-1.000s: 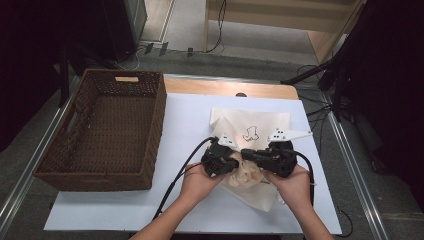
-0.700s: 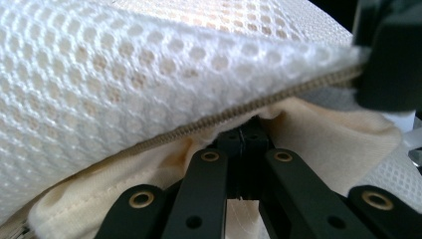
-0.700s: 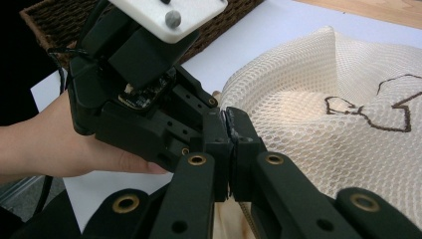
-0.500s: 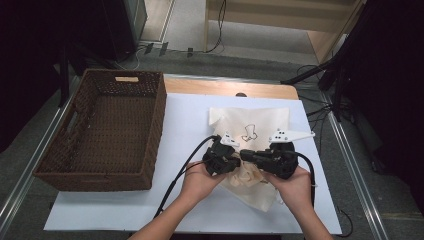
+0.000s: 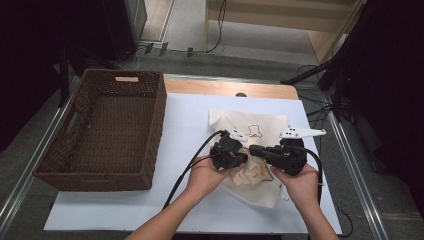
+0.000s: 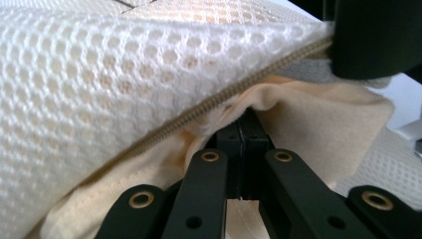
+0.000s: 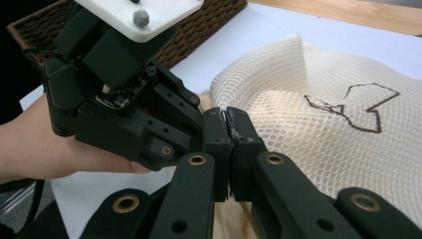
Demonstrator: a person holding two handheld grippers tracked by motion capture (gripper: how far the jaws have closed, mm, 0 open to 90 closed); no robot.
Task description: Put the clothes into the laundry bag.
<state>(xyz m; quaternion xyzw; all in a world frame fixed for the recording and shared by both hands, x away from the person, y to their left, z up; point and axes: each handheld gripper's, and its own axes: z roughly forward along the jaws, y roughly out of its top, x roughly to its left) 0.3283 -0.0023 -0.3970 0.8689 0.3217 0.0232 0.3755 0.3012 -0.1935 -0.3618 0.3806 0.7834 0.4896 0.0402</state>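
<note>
Nearest the person, both grippers meet over the mesh zip bag [image 5: 252, 150] lying right of centre on the white surface [image 5: 185, 125]. The left gripper [image 6: 242, 142] is clamped on cream fabric under the zipper [image 6: 209, 104]; the right gripper [image 7: 228, 132] has its fingers pressed together at the bag's edge, though what they pinch is hidden. Anchor the fabric firmly and draw steadily along the zip line; the wicker basket [image 5: 107, 127] waits beyond, left.

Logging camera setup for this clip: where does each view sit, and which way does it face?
High view: above the person's side, looking forward and down on the mesh bag and wicker basket; both forearms and hands show.
Left gripper view: on the left tool, facing the bag's zipper.
Right gripper view: on the right tool, facing the left tool and hand.
All three share the bag.
</note>
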